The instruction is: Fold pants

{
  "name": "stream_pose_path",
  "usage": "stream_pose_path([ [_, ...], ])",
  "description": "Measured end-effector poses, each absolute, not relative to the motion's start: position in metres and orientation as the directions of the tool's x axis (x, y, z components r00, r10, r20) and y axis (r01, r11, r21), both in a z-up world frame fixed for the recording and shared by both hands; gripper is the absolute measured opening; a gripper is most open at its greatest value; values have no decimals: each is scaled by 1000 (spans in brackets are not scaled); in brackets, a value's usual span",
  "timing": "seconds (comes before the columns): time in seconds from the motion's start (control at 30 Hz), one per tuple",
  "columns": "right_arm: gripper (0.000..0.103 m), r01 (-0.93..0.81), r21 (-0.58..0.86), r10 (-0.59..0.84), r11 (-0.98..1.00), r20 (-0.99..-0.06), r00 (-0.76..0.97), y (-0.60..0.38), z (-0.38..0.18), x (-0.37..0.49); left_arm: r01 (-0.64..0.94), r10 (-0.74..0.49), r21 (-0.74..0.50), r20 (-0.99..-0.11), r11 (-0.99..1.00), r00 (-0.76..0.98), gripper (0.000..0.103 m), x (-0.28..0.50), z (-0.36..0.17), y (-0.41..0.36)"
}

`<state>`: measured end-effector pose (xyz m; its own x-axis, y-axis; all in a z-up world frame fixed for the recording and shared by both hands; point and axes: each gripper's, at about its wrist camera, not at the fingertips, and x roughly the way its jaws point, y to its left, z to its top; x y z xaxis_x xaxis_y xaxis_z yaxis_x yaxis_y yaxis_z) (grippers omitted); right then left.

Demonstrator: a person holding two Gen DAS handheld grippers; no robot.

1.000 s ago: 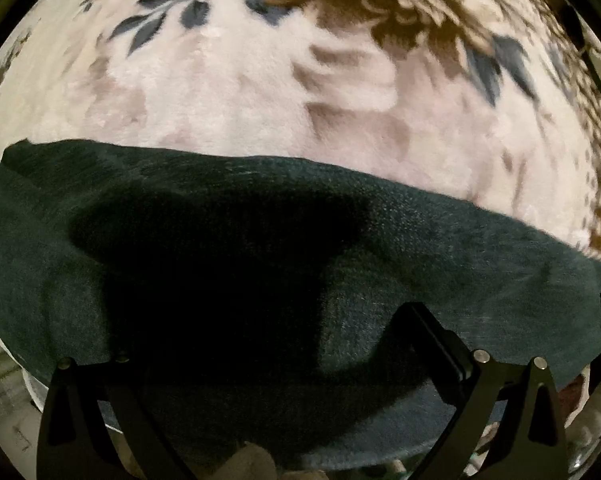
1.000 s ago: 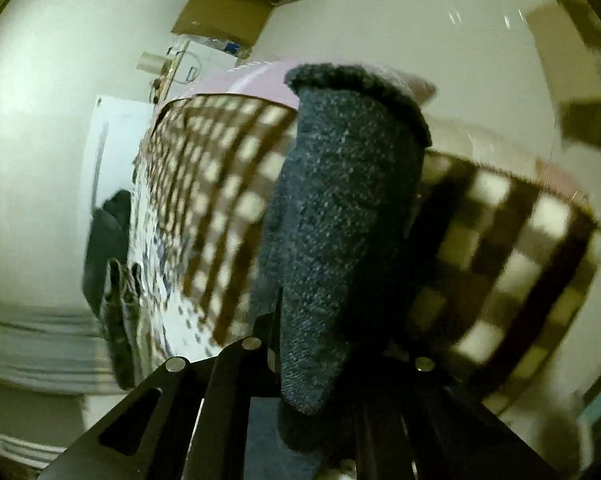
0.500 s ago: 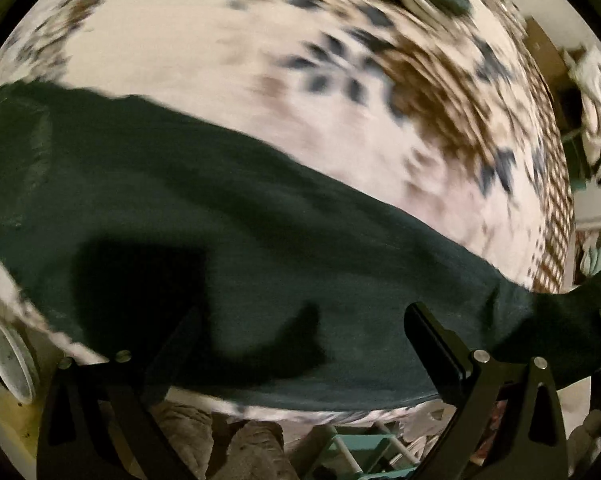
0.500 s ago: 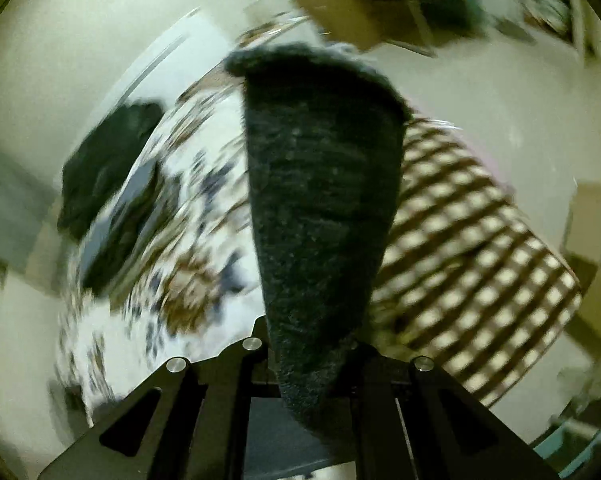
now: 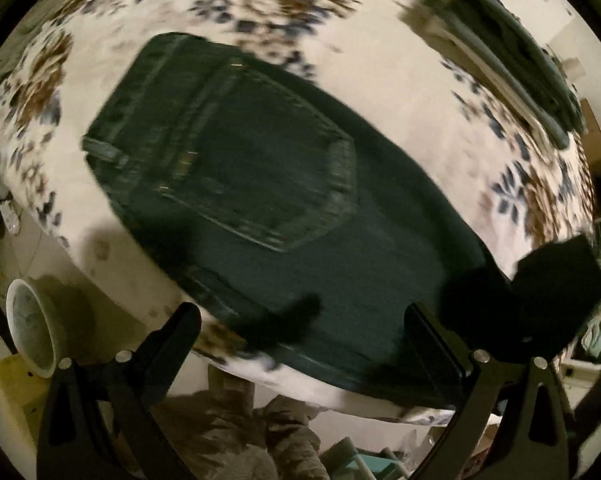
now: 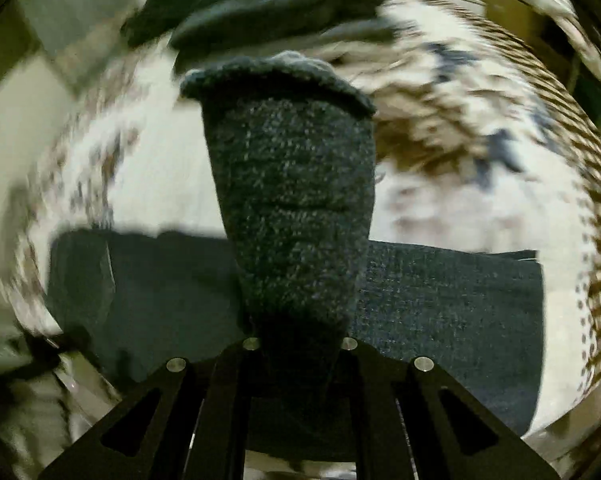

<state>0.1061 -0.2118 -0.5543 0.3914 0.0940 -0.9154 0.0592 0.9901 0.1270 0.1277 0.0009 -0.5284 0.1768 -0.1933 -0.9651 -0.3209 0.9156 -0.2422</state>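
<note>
Left wrist view: dark jeans (image 5: 284,208) lie across a floral bed cover (image 5: 412,92), back pocket up, filling the frame's centre.
Left hand-held gripper (image 5: 300,328) hovers wide open and empty, low in frame. Right wrist view: right hand-held gripper (image 6: 300,344), jaws opening, with a jeans fold rising between them at centre.

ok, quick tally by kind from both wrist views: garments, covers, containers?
Dark jeans: 1, flat on the bed, leg end in the right claw, whose jaws are opening
Folded dark clothes: 1 stack, too blurred to split
Floral blanket: 1
White bucket: 1
Total: 4
</note>
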Motion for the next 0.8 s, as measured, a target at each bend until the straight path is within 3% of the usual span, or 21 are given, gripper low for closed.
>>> stream_pose_path([
  [0.03,16,32,80,64,996,-936,345,-196,-567,109,-332,-193,-243,-965,911,177,103,128,-531,4],
  [0.1,40,-11,68,68,998,-956,285,-180,-582,113,-354,-203,-256,-962,899,181,103,127,-534,12],
  [0.2,68,-46,268,272,962,-936,223,-183,-574,105,-358,-231,-287,-954,888,192,103,128,-532,14],
  [0.3,84,13,394,379,919,-892,245,-213,-554,89,-339,-259,-317,-944,886,206,103,132,-526,7],
  [0.5,85,247,390,318,887,-904,287,-310,-537,59,-280,-326,-384,-916,880,233,103,149,-518,-32],
  [0.73,85,469,319,225,823,-942,248,-400,-566,51,-173,-266,-289,-953,942,144,103,169,-557,-87],
  [0.77,85,484,316,221,816,-944,244,-408,-571,54,-158,-265,-281,-957,946,119,100,173,-569,-95],
  [0.8,85,503,310,214,807,-947,240,-416,-575,52,-149,-264,-277,-959,949,104,90,175,-576,-99],
])
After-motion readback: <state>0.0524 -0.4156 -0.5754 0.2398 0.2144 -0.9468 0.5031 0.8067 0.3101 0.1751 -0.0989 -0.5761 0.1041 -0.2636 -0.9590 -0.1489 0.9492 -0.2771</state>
